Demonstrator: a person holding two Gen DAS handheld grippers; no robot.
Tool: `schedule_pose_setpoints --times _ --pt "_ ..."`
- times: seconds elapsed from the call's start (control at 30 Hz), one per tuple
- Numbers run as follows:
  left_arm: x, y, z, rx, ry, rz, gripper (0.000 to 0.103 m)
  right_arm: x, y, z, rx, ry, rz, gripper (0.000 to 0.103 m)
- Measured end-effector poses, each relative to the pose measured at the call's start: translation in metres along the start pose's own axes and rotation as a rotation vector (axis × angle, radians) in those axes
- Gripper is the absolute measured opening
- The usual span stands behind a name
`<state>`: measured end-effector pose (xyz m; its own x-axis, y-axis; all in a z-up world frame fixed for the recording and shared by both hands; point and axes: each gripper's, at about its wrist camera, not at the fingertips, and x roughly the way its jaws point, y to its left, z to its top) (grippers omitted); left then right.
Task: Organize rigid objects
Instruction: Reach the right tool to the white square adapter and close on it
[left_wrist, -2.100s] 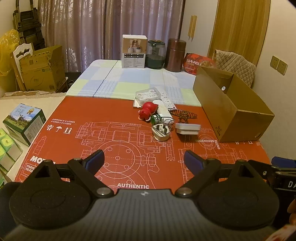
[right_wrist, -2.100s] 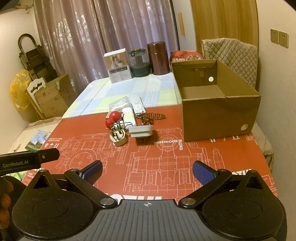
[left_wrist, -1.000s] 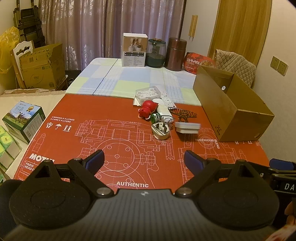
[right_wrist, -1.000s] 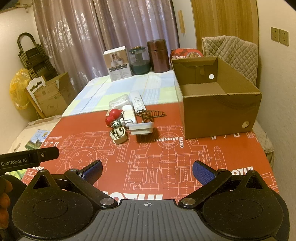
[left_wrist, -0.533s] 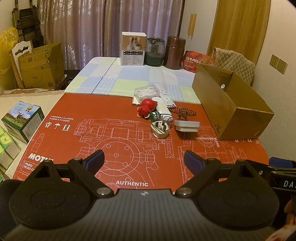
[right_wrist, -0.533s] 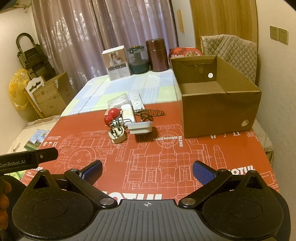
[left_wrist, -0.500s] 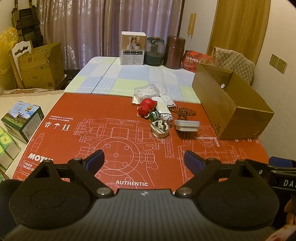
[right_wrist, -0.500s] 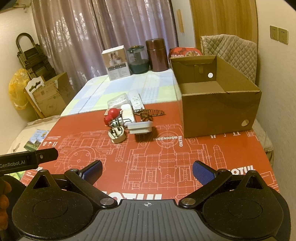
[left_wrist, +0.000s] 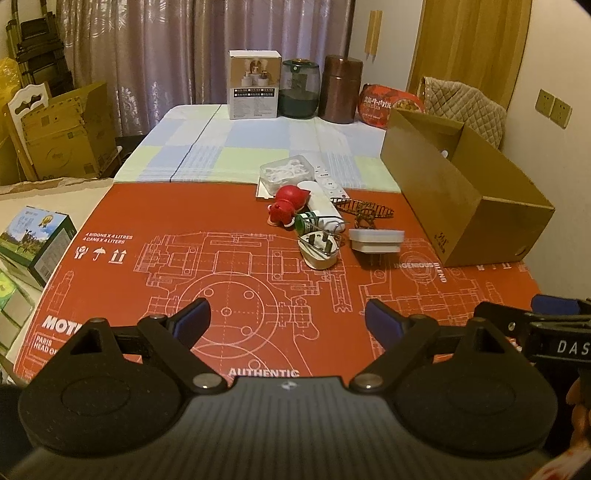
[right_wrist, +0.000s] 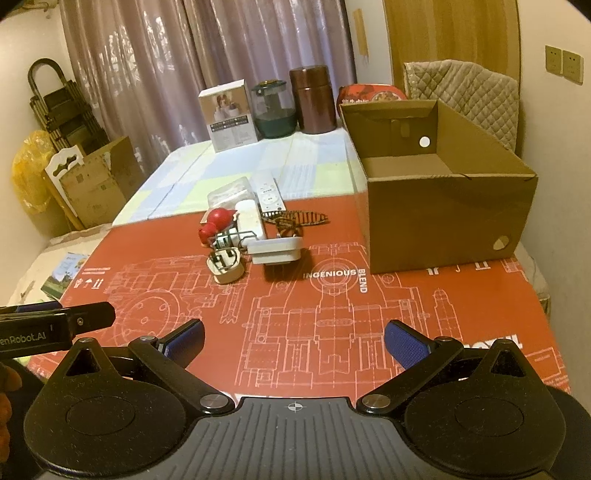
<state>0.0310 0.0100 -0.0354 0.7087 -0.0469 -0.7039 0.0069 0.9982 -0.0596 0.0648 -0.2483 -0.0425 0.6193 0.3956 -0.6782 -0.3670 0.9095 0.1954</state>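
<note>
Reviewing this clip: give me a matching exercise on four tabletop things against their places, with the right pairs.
Things:
1. open brown cardboard box
2. red round toy figure
3. white three-pin plug
4. dark brown cylindrical canister

Places:
A. at the table's far end, beside the dark glass jar
B. nearest the grippers in the pile, prongs up, on the red printed mat
C. on the pile's left side, next to the clear plastic case
D. right of the pile, nothing visible inside

Pairs: 1-D, 2-C, 3-B, 4-A

One box (right_wrist: 439, 218), two plugs (right_wrist: 225, 267).
</note>
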Motion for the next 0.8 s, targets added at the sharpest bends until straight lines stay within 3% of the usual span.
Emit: schedule_pose_setpoints --times 0.53,0.8 --pt "0.091 0.019 0.023 0.119 0.038 -0.040 0.091 0.080 -0.002 0.021 -0.067 0.004 0.045 0.101" --pt "0.130 0.030 0.048 0.240 0.014 -0.161 0.091 0.120 0.004 0.033 -0.124 0.022 0.095 0.100"
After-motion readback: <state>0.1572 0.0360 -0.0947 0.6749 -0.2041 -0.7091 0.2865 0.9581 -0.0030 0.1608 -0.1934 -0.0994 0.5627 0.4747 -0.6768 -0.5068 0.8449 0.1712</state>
